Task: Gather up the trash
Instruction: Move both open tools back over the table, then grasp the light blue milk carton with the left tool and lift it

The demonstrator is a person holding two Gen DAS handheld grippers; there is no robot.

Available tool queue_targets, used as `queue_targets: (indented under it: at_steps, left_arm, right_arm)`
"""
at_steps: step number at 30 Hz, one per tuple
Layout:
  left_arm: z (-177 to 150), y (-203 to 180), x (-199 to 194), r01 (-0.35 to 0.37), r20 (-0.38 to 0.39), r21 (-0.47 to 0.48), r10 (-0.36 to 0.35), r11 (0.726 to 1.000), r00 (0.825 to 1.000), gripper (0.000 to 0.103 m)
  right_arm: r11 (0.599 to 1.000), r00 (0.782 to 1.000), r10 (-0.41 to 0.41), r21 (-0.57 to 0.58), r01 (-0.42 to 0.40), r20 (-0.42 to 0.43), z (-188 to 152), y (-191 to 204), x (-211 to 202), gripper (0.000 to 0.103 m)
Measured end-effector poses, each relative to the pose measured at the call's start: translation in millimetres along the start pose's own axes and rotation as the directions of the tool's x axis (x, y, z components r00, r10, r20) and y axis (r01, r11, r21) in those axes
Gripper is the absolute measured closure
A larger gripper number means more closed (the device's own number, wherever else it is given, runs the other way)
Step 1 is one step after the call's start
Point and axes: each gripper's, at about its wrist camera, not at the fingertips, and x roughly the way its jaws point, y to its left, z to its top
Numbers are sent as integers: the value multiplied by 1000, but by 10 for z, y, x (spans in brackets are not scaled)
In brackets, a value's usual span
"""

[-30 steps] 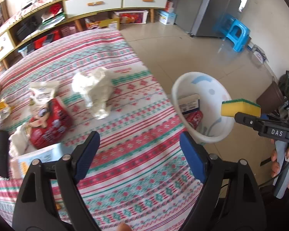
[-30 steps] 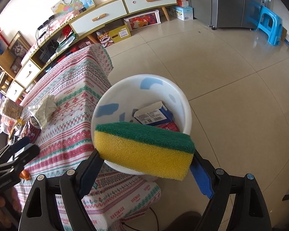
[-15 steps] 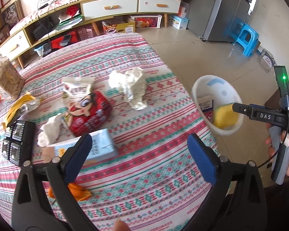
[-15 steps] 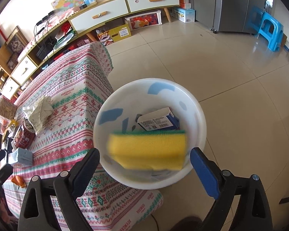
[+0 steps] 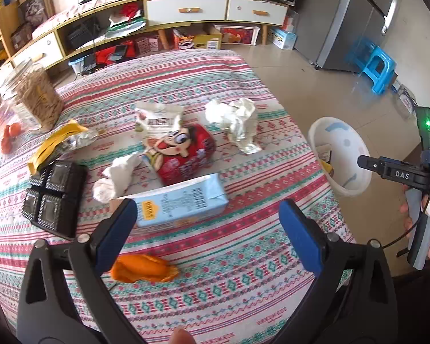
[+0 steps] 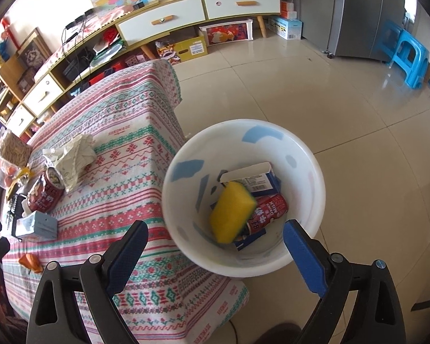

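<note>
Here, the right claw (image 6: 213,250) is seen spread wide above the white bin (image 6: 306,154), nothing being pinched between its blue pads (image 6: 302,259); its jaws have just been opening. The yellow sponge (image 6: 230,210) is found inside the bin, tilted, resting on a red milk carton (image 6: 268,210) and beside a blue-and-white box (image 6: 255,179). The bin is placed on the floor just beside the edge of the tabletop (image 6: 134,154). The left claw (image 5: 207,233) is likewise held spread over the striped cloth, empty, its jaws having just been opening too. Ahead of it a pale blue packet (image 5: 183,203) is laid flat, with a red can (image 5: 183,154), crumpled white paper (image 5: 235,120), a wadded tissue (image 5: 114,177), a black tray (image 5: 54,192) and an orange peel (image 5: 143,268) scattered near it.
</note>
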Motion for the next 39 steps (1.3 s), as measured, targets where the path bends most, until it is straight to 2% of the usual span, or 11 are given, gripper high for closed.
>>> queue_targets:
  at_steps: [14, 22, 24, 25, 28, 30, 32, 33, 35, 37, 39]
  left_arm:
    - [-110, 573, -71, -35, -48, -118, 29, 992, 998, 4]
    - [-151, 798, -23, -16, -75, -171, 3, 985, 997, 4]
    - [-120, 786, 15, 2, -71, -151, -12, 989, 997, 4]
    - [-90, 741, 39, 18, -66, -111, -25, 994, 998, 4]
    - [3, 568, 92, 15, -43, 45, -13, 999, 999, 4]
    - [58, 440, 164, -11, -18, 157, 14, 988, 1000, 4]
    - [91, 390, 258, 6, -27, 195, -1, 981, 1000, 8]
    - [106, 371, 319, 26, -43, 206, -17, 978, 999, 13]
    - [130, 317, 461, 70, -91, 228, -50, 971, 995, 15]
    - [132, 287, 546, 96, -126, 241, -67, 966, 990, 17]
    - [124, 255, 623, 114, -166, 244, -75, 963, 983, 24]
  right_arm:
    - [996, 999, 34, -79, -36, -21, -91, 393, -122, 7]
    - [986, 997, 62, -152, -68, -42, -166, 725, -137, 7]
    - [982, 997, 64, -172, -71, -47, -189, 804, -133, 7]
    - [981, 997, 64, -180, -72, -48, -199, 834, -132, 7]
    - [977, 997, 59, -201, -68, -49, -220, 892, -114, 7]
    - [976, 997, 54, -207, -63, -51, -225, 900, -95, 7]
    - [977, 997, 50, -204, -61, -58, -220, 890, -71, 7]
    - [978, 997, 49, -201, -60, -60, -215, 874, -60, 7]
    - [979, 997, 43, -195, -55, -62, -210, 850, -54, 7]
    - [980, 997, 40, -190, -52, -64, -204, 837, -45, 7]
    - [980, 997, 43, -189, -55, -67, -203, 832, -39, 7]
